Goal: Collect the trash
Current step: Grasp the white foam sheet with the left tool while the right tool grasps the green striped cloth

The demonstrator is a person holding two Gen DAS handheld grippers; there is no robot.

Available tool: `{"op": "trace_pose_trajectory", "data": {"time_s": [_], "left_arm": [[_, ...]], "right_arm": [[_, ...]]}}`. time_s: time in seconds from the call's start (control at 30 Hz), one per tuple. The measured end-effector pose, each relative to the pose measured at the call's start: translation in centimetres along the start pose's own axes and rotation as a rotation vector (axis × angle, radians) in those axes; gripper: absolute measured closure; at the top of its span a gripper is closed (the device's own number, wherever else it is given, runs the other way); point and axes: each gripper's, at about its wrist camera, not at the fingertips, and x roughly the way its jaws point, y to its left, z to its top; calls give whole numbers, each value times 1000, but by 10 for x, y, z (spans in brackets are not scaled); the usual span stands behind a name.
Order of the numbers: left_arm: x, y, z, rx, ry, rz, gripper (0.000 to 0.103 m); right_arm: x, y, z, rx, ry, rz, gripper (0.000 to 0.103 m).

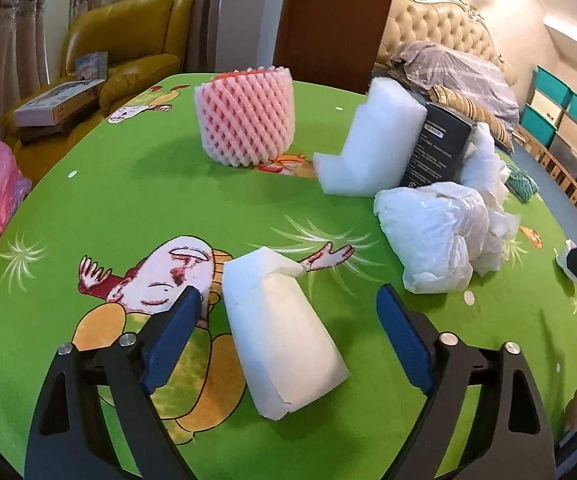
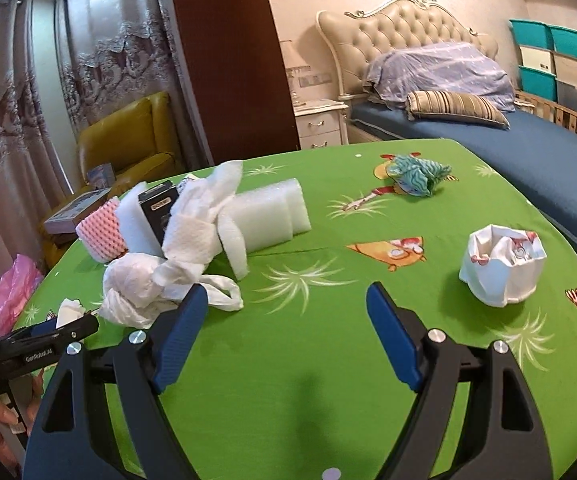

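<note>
The left gripper (image 1: 288, 300), jaws spread, is straddling the foam block (image 1: 284, 336), whose long axis apparently runs along the fingers; the right gripper (image 2: 288, 300) is hovering, jaws spread, empty.

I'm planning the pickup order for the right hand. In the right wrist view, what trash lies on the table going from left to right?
pink foam net → black box → crumpled paper towel → white foam block → teal cloth → crumpled paper cup
</note>
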Motion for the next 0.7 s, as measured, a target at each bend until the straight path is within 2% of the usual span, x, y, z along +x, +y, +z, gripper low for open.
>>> {"op": "trace_pose_trajectory", "data": {"time_s": [0.07,0.13,0.2,0.27,0.5,0.6,0.7], "left_arm": [[0,0,-1,-1,-1,11,27],[0,-2,-1,2,-3,44,35],[0,-5,-2,17,-5,82,54],[-2,-4,-2,20,-10,88,60],[-4,0,-4,31,-11,79,64],[-5,-1,-5,36,-9,81,64],[-4,-3,-6,51,-5,93,63]], "right_arm": [[0,0,-1,-1,0,-1,24],[1,0,-1,-4,-1,0,24],[0,0,0,-4,-3,-1,24],[-1,-2,0,3,-8,1,24],[1,-8,10,-6,-12,2,24],[10,-20,33,-8,-4,-27,24],[34,-40,65,-5,28,-104,24]]}}
